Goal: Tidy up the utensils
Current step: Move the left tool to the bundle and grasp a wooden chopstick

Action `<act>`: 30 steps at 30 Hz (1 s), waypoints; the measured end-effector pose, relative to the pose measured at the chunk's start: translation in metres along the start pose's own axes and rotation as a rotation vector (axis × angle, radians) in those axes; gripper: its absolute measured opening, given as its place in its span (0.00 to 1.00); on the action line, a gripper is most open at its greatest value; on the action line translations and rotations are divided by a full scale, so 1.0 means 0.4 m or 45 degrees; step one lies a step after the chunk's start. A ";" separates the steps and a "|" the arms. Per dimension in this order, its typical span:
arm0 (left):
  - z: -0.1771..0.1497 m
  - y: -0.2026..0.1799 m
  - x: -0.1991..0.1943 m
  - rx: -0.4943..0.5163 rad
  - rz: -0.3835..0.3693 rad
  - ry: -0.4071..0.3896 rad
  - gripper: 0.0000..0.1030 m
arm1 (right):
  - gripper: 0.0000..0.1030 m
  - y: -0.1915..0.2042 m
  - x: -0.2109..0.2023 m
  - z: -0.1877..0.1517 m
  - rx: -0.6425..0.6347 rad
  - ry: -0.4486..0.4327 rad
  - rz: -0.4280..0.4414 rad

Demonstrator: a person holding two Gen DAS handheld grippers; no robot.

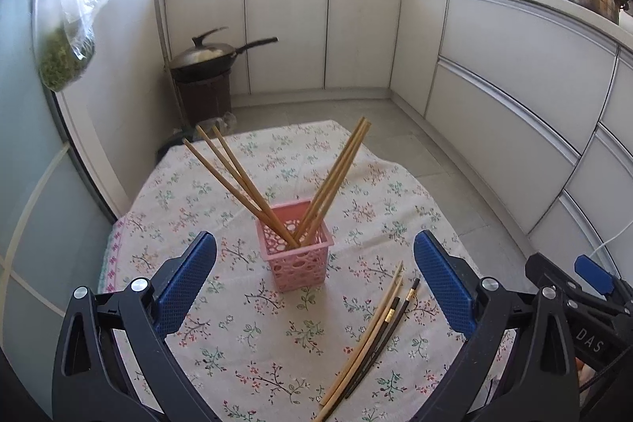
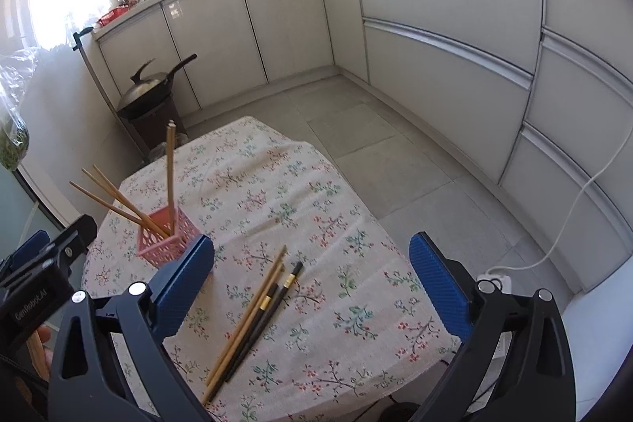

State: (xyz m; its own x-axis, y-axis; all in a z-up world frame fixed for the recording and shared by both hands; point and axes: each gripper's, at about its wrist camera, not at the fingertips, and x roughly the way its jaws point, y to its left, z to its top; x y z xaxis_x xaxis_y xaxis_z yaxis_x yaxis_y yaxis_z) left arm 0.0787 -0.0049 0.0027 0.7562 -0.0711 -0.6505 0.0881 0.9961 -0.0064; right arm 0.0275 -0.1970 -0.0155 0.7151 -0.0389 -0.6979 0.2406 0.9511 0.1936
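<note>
A pink perforated basket stands on the floral tablecloth and holds several wooden chopsticks that lean left and right. It also shows in the right wrist view. Loose chopsticks, two wooden and two dark with gold bands, lie on the cloth right of the basket; they also show in the right wrist view. My left gripper is open and empty, just in front of the basket. My right gripper is open and empty, above the loose chopsticks.
A wok sits on a dark stand beyond the table's far left corner. White cabinets run along the back and right. A white cable and power strip lie on the floor at the right. A bag of greens hangs at left.
</note>
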 end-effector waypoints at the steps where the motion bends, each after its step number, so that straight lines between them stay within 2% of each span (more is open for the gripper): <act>1: -0.002 -0.001 0.012 -0.002 -0.014 0.026 0.93 | 0.93 -0.006 0.006 -0.005 0.005 0.022 -0.007; 6: -0.027 -0.013 0.109 -0.030 -0.158 0.265 0.93 | 0.93 -0.058 0.040 -0.038 0.068 0.144 -0.043; 8: -0.048 -0.029 0.166 -0.032 -0.207 0.393 0.93 | 0.93 -0.076 0.056 -0.050 0.100 0.194 -0.044; 12: -0.089 -0.071 0.264 -0.025 -0.235 0.575 0.93 | 0.93 -0.111 0.080 -0.063 0.165 0.265 -0.053; 14: -0.103 -0.108 0.319 0.006 -0.215 0.629 0.93 | 0.93 -0.125 0.089 -0.065 0.201 0.289 -0.048; 19: -0.119 -0.179 0.426 0.070 -0.152 0.674 0.93 | 0.93 -0.160 0.123 -0.077 0.318 0.398 0.009; 22: -0.125 -0.196 0.487 0.037 -0.144 0.694 0.90 | 0.93 -0.182 0.141 -0.084 0.374 0.435 0.016; 25: -0.123 -0.200 0.531 -0.011 -0.156 0.727 0.77 | 0.93 -0.202 0.152 -0.087 0.420 0.459 0.022; 27: -0.122 -0.204 0.556 -0.029 -0.152 0.741 0.64 | 0.93 -0.211 0.158 -0.089 0.452 0.480 0.042; 30: -0.122 -0.209 0.581 -0.032 -0.133 0.736 0.54 | 0.93 -0.212 0.165 -0.093 0.470 0.505 0.066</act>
State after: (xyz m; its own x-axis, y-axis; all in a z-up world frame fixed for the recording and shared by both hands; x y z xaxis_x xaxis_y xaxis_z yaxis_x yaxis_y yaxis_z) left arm 0.2155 -0.1021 -0.1849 0.2674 -0.1362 -0.9539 0.1222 0.9868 -0.1066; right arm 0.0301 -0.2689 -0.1036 0.4466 0.1916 -0.8740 0.4771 0.7753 0.4138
